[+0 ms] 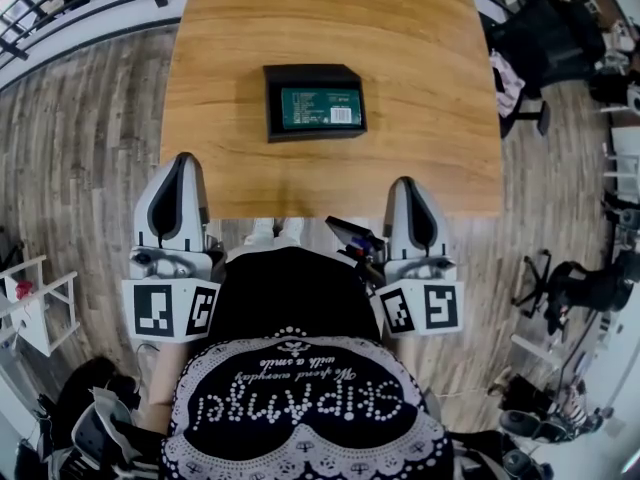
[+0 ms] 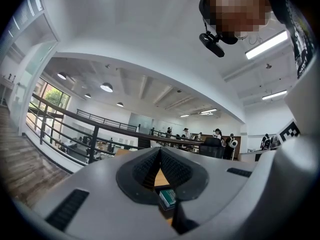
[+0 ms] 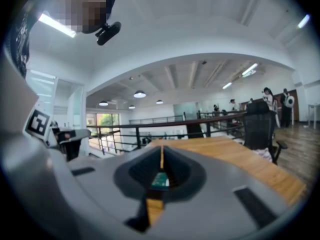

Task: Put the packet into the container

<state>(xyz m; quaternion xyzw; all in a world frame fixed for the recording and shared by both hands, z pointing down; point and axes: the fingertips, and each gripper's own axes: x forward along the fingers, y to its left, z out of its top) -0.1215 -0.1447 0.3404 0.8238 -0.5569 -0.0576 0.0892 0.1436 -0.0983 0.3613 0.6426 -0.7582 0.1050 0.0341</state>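
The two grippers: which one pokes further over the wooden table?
The left gripper, on the left in the head view. Its tip reaches further past the near edge of the table than the right gripper; both stop short of the black container.

You get bright, even light from ceiling lamps (image 2: 106, 87) above your jaws; edges bow and darken, and the right gripper view blurs near them.

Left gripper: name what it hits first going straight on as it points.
Likely nothing close: the left gripper points level over the table, passing left of the container; height is unclear.
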